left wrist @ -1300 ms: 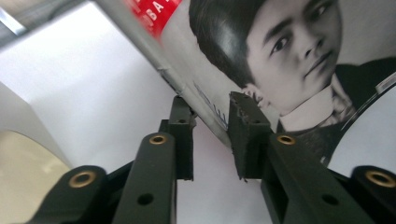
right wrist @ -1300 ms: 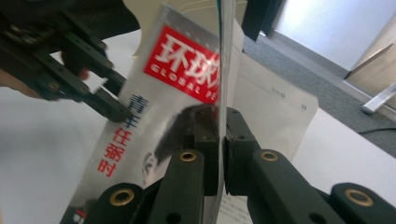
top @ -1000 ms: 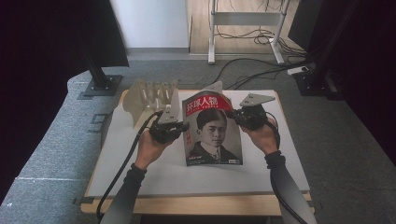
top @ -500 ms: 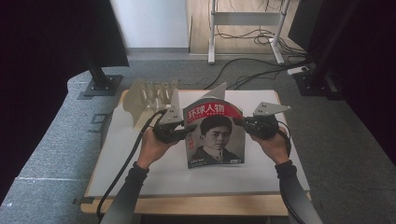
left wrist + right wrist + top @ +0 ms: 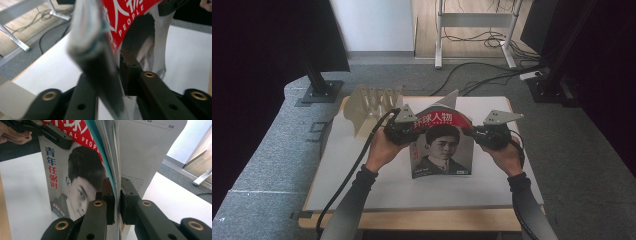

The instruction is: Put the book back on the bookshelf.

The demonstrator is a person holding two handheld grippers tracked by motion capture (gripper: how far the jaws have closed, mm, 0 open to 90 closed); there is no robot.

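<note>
Magazine (image 5: pixel 443 150) held upright on white table (image 5: pixel 362 185), left claw (image 5: pixel 408 131) and right claw (image 5: pixel 475 134) clamping its upper edges

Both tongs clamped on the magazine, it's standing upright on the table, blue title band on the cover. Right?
Not quite: the title band is red, not blue, as the high view shows. The rest holds: the left tongs and right tongs are each clamped on a side edge of the magazine, which stands upright on the table.

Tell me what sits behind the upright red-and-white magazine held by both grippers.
Behind the red-and-white magazine, one grey pointed plate tip rises above its top edge and the white tabletop continues. The pale slotted rack stands off to the left. Whatever lies directly behind the cover is hidden.
</note>
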